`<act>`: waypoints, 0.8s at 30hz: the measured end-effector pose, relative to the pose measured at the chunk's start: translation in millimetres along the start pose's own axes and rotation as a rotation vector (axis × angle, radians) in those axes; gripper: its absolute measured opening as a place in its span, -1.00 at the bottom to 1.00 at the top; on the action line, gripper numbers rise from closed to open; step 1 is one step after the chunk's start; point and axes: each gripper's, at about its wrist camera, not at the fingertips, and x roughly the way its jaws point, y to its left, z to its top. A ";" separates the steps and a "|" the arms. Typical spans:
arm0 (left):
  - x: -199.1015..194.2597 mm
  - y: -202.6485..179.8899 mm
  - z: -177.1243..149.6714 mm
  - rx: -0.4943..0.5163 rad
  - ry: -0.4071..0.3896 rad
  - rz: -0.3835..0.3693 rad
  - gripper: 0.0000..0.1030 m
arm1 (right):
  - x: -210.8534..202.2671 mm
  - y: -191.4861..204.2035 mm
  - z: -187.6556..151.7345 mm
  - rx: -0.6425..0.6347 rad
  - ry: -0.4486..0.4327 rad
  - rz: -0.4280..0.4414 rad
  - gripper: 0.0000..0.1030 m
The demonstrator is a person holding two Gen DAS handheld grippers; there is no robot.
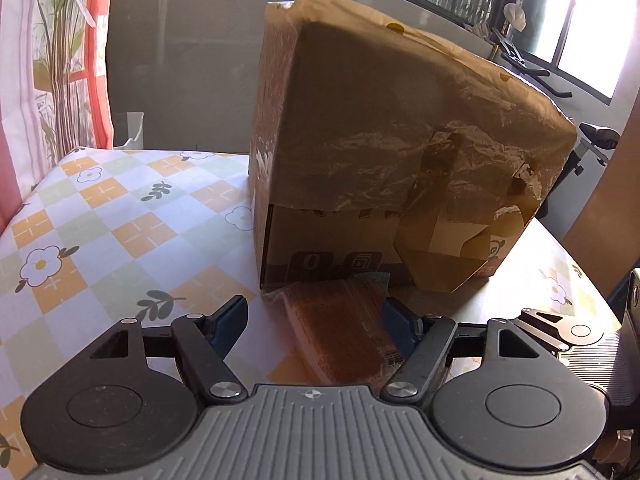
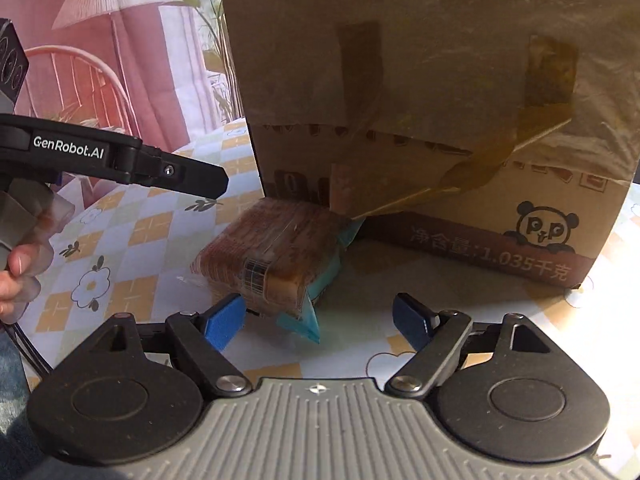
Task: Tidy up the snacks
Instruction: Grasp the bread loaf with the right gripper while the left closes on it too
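A wrapped brown cake snack [image 1: 344, 332] lies on the checked tablecloth against the foot of a taped cardboard box [image 1: 384, 152]. My left gripper [image 1: 316, 320] is open, its blue pads [image 1: 230, 318] on either side of the snack's near end. In the right wrist view the same snack [image 2: 272, 256], with a barcode and a teal wrapper edge, lies in front of the box [image 2: 432, 100]. My right gripper [image 2: 320, 318] is open and empty just short of the snack. The left gripper's black body [image 2: 132, 160] shows at the left of that view.
The floral checked tablecloth [image 1: 100, 216] covers the table. A printed backdrop [image 1: 48, 60] hangs at the left. Windows and exercise gear [image 1: 532, 64] stand behind the box. The table edge [image 1: 584, 268] curves at the right.
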 end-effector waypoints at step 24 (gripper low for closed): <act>11.0 -22.8 -38.4 -0.064 0.061 -0.088 -0.01 | 11.0 20.4 -0.9 -0.069 0.049 0.122 0.15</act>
